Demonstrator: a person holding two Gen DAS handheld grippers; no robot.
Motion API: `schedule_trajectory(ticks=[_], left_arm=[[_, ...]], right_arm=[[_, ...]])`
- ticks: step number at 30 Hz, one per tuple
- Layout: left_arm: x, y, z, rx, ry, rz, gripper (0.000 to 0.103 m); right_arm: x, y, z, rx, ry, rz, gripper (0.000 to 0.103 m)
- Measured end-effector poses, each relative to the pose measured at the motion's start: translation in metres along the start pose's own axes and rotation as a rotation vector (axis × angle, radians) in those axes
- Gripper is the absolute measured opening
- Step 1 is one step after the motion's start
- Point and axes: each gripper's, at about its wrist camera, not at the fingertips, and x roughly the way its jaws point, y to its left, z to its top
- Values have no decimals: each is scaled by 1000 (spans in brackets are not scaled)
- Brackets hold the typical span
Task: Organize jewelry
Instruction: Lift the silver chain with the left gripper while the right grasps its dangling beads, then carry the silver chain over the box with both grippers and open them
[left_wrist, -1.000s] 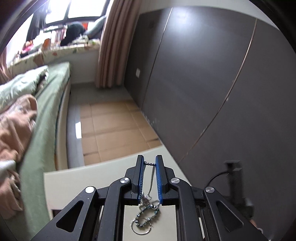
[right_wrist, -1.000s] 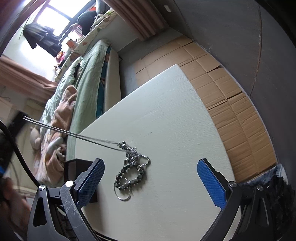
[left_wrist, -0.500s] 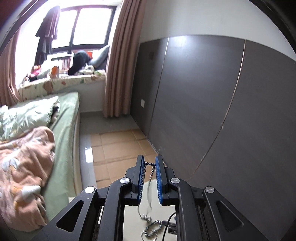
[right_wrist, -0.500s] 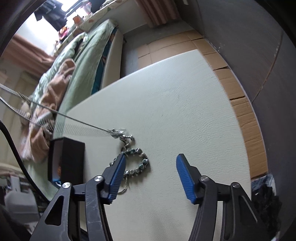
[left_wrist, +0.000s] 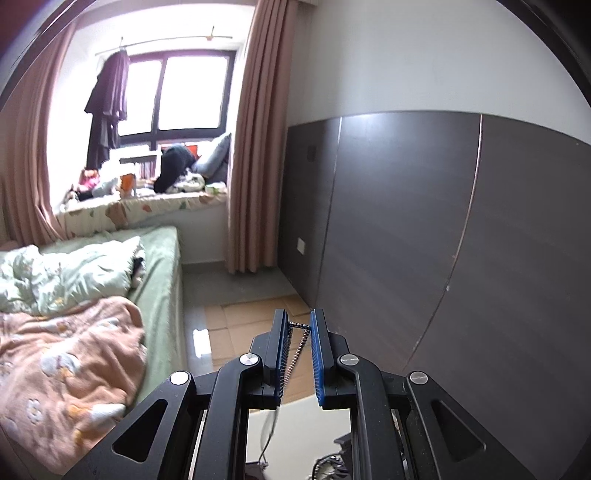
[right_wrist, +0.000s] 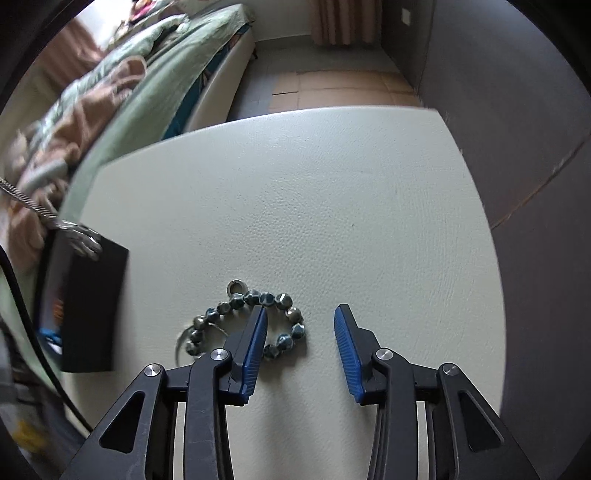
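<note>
Lifted higher, left gripper (left_wrist: 298, 326) pinches the chain (left_wrist: 295, 345); right gripper (right_wrist: 300, 319), just narrowed, straddles the bracelet (right_wrist: 284, 338) unclamped.

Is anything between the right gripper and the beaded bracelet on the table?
Nothing visible. The right gripper, its jaws just closing, hangs directly over the beaded bracelet, one finger inside its loop. The silver chain's end is over the black box, clear of it.
</note>
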Motion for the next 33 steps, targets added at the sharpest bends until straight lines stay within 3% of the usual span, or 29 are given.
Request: schedule_trajectory(ticks=[3, 6, 10, 19, 33], left_arm=[[-17, 14, 12, -11, -32, 32, 13], [-33, 28, 22, -29, -57, 54, 13], [-49, 35, 22, -23, -76, 74, 13], [-37, 49, -2, -31, -25, 77, 13], [9, 90, -76, -111, 130, 86, 13]], right_arm=[[1, 12, -2, -74, -15, -87, 11], [0, 15, -4, -83, -15, -70, 10], [-19, 10, -5, -54, -75, 5, 10], [-78, 4, -5, 45, -233, 293, 10], [-102, 46, 12, 101, -336, 472, 10]])
